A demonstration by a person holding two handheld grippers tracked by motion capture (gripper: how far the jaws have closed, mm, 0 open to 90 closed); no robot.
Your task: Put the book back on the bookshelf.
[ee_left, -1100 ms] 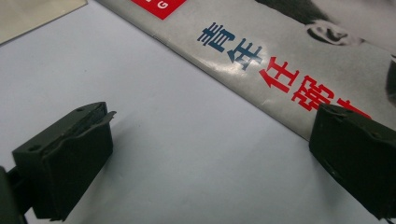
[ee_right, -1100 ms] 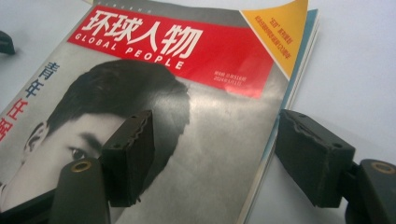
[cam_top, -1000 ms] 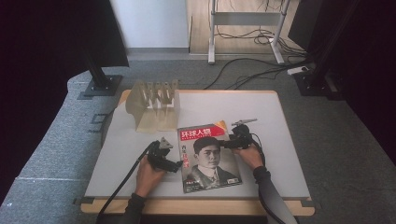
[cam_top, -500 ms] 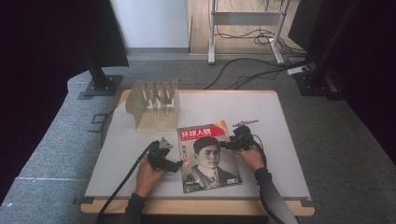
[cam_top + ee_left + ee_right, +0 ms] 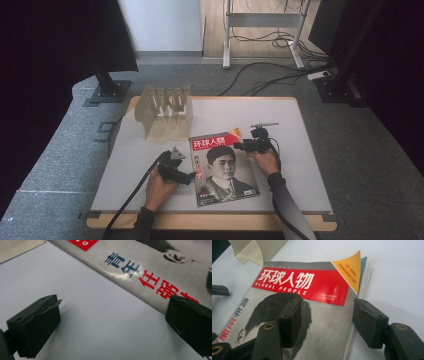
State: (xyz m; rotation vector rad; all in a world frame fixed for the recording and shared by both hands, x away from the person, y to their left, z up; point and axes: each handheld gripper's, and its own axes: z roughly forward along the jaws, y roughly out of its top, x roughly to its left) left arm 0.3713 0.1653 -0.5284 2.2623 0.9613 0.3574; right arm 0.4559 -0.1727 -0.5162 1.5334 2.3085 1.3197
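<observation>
A magazine [image 5: 222, 167] with a red title band and a portrait on its cover lies flat on the white table [image 5: 300, 165]. My left gripper [image 5: 191, 176] rests at its left edge, jaws wide open. In the left gripper view [image 5: 112, 322] one jaw is over bare table and the other over the cover's edge [image 5: 150, 282]. My right gripper [image 5: 236, 146] is at the magazine's upper right edge. In the right gripper view [image 5: 329, 320] its jaws straddle the page edge [image 5: 355, 315] without pressing it. They have just been closing.
A pale wooden rack [image 5: 165, 112] with upright dividers stands behind the magazine at the back left, and its corner [image 5: 254, 250] shows in the right gripper view. A thin rod [image 5: 265, 125] lies behind the right hand. Cables trail off the table's front.
The right gripper has shifted very slightly at the magazine's right edge. The left hand and the magazine have not moved.
</observation>
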